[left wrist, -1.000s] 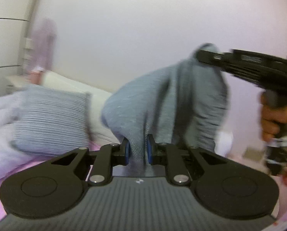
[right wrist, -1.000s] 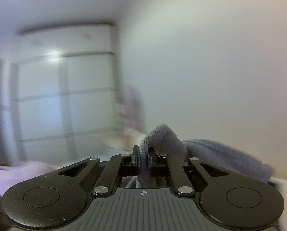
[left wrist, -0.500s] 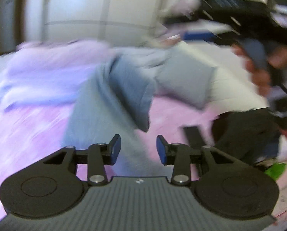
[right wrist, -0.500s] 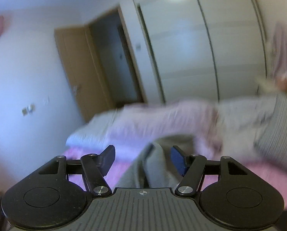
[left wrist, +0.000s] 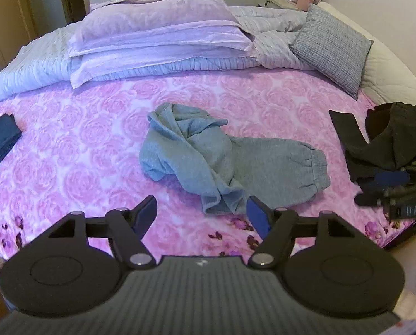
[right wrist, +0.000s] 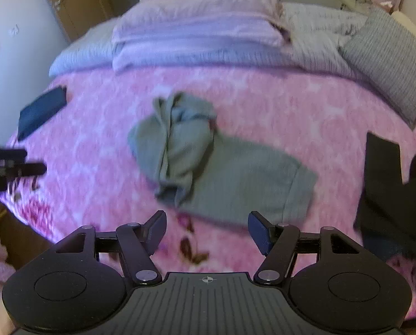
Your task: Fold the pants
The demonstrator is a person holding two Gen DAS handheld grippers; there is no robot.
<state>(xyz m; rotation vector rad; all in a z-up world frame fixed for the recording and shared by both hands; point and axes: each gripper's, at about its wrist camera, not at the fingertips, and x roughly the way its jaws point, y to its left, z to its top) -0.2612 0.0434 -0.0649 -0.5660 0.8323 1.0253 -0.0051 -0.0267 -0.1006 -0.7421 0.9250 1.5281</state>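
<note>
Pants come first: the soft grey sweatpants [left wrist: 224, 156] lie in a heap in the middle of the bed with the pink rose blanket [left wrist: 82, 150]. One leg lies out flat to the right, with its stretchy cuff [left wrist: 314, 170] at the end. The other part is twisted and bunched up on top of it.

The left hand-held gripper [left wrist: 202, 217] hangs above the near edge of the bed, with its jaws wide apart and nothing in them. The right hand-held gripper [right wrist: 208, 230] is the same: wide apart, empty, and not touching the cloth.

The pants cannot be folded yet, I think, because they are too messy. A good way would be to find the waistband in the bunched part, pinch it at two corners, one with each gripper, and lift and shake until both legs hang straight. Grab only one layer of cloth, or the twist will stay. Then lay them flat, away from the pile of dark clothes [left wrist: 392, 142] on the right.
</note>
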